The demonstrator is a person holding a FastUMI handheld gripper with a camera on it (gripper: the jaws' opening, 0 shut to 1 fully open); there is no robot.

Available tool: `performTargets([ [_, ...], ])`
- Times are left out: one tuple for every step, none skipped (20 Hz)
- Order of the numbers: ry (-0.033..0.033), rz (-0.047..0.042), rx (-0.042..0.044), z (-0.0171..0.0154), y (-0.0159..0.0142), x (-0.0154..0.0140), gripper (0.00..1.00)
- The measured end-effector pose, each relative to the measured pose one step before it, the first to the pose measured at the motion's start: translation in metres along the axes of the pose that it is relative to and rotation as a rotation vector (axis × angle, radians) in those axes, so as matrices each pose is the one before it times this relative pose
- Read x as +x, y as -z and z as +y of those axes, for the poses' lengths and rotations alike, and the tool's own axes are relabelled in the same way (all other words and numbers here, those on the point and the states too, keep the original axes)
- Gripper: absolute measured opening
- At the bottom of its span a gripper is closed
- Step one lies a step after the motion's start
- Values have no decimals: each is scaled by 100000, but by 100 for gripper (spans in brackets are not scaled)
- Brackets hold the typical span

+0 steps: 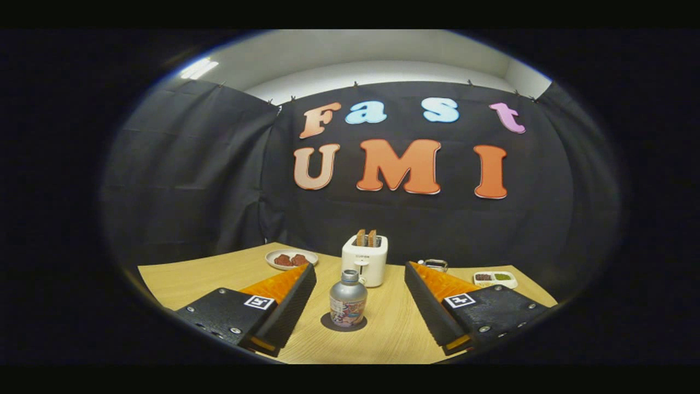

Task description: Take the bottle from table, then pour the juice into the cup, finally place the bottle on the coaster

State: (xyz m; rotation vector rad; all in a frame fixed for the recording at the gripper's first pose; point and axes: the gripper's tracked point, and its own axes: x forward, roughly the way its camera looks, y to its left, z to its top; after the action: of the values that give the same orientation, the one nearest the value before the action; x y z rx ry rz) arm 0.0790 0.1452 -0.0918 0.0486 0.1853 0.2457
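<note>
Two gripper fingers stand spread wide at the near end of the scene, holding nothing, with bare wood-grain tabletop showing between them.

Squarely in that gap, roughly level with the fingertips and touching neither one, stands the small silver metal bottle with a colourful printed label and a narrow capped neck. It is upright, its long axis vertical, and it sits on a dark round disc that looks like the coaster, though a shadow cannot be ruled out. With the bottle sitting on the coaster and the fingers parted clear of it, this reads either as the approach before the pick-up or as the release after the final placing; which of the two cannot be settled from this single look. No cup can be made out among the things on the table.

What the coming move turns on is simple: the bottle lies dead ahead on the gripper's centre line, about equally far from each finger. If a grasp is wanted, a short straight push forward and a closing on the label band should do, with little sideways correction. If the work is finished, a straight pull back would clear it.

Just beyond the bottle stands a white two-slot toaster with browned bread slices poking up. Farther off past the left finger is a pale round plate with two reddish pieces of food. Past the right finger lie a small shiny metal item, too small to identify, and a white divided tray holding dark and green bits.
</note>
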Motion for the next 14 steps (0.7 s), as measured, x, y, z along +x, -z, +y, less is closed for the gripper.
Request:
performTargets([
  [2013,-1452,-1043,-726,-934,-849,97],
  [2004,-1285,-1153,-606,-714,-786,97],
  [1463,-1317,-811,-602,-750,-737,97],
  [993,-1005,-552,-421,-566,-759,97],
  [1396,-885,-110,-519,-491,-640,97],
  [2080,-518,-307,-736,-234,-539,97],
  [3326,699,-116,-967,-36,-432,97],
  [2126,839,362,-519,-1,-524,97],
  [1073,-219,633,-293,-335,-357,97],
  [485,-919,623,-194,-610,-416,97],
  [762,-1182,236,-283,-481,-313,97],
  [1396,-1039,-438,-509,-226,-168,97],
  [1515,-697,-586,-449,-171,-153,96],
  [1033,-169,-617,-356,93,-248,97],
])
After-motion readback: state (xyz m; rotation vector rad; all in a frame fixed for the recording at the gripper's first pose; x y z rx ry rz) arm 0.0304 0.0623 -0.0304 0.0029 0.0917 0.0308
